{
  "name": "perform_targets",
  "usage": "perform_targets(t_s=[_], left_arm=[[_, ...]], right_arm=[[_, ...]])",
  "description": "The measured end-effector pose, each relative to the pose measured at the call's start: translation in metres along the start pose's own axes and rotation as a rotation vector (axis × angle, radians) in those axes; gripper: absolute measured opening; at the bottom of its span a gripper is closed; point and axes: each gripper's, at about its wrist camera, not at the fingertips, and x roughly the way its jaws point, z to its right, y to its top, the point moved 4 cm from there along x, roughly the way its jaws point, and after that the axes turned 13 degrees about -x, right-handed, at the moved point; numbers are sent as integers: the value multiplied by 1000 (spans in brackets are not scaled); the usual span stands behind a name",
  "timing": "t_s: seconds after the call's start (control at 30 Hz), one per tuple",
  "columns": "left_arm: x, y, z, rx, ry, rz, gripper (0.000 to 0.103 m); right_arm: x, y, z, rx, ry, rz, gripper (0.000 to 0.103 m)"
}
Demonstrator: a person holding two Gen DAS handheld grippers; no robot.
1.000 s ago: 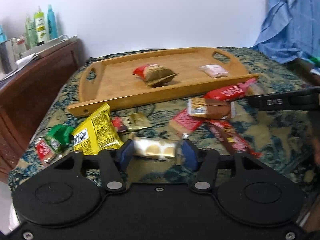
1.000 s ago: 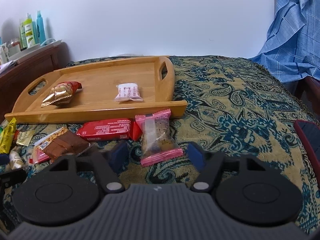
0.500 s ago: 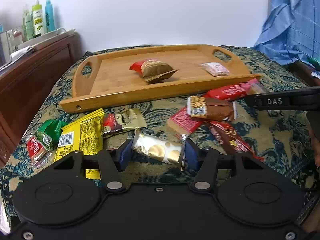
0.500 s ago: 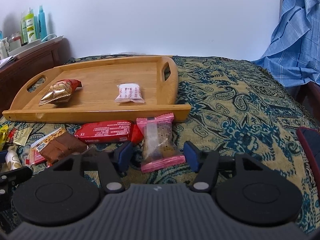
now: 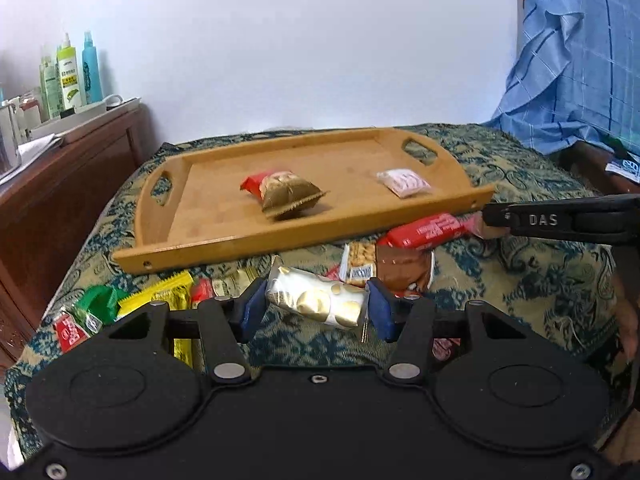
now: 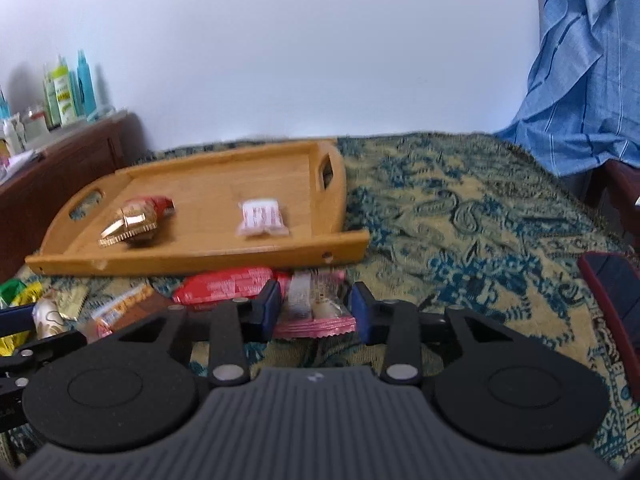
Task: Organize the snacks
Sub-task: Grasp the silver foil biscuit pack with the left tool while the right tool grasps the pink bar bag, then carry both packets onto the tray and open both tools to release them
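Observation:
My left gripper is shut on a white and gold snack packet, held just above the patterned cloth. My right gripper has its jaws closing, and the blue pads squeeze a pink-edged snack packet that lies on the cloth. Beyond both stands a wooden tray with handles. In it lie a red and gold packet and a small white packet. One of the right gripper's fingers crosses the right side of the left wrist view.
Loose snacks lie in front of the tray: a red bar, a brown packet, a yellow packet and a green one. A wooden dresser with bottles stands left. Blue cloth hangs right. A dark red object lies at the right edge.
The left gripper closed on the white and gold packet and raised it a little. The right gripper's jaws came in from wide apart onto the pink packet.

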Motion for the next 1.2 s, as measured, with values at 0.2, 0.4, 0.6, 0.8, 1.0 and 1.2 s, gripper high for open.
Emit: perform_targets(t_s=[0.2,0.4,0.6,0.8,1.0,1.2], left_arm=[[0,15,-5,-26,23,22,51],[4,33,-13,-63,42,51,51],[6,42,-15,-70,50,60,51],[8,60,-18,-64,54,95,51],[22,90,-34,-126,62,88,51],[53,113,-54,-189,73,50,51]], right_arm=[[-7,8,1,15,-1,38,37],[-6,14,-1,11,7,52,37],[-5,9,3,30,6,40,37],[-12,19,8,63,15,103,37],[-3,46,12,81,34,152,37],[21,73,19,87,54,158,37]])
